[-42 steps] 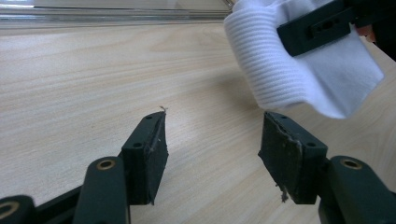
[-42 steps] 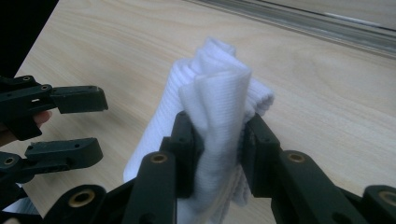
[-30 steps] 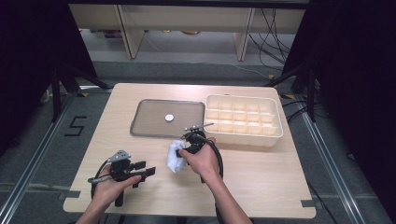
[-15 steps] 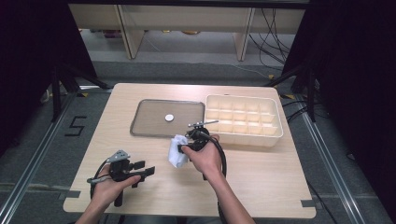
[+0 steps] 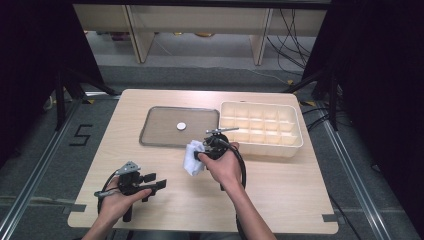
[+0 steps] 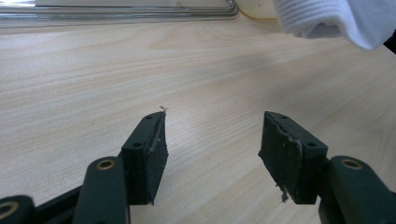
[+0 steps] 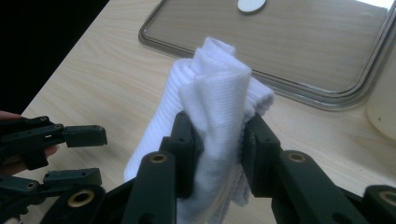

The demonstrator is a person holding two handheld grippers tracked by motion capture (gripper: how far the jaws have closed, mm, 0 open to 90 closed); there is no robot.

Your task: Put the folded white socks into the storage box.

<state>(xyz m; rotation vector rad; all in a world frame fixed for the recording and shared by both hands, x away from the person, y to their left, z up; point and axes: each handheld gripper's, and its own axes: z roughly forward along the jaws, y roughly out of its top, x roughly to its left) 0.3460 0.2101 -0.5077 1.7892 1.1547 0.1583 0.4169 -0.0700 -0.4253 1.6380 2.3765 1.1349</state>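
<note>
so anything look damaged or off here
The left gripper has worn pads: frayed edges with loose fibres hanging off. Otherwise nothing stands out; the white cloth is bunched only because the right gripper pinches it.

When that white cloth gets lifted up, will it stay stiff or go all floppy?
Probably floppy: the cloth bunches into soft folds where the right gripper pinches it, and its end droops below the fingers. It likely weighs little, since a narrow pinch holds it. Its ribbed knit looks grippy, so it probably won't slip.
</note>
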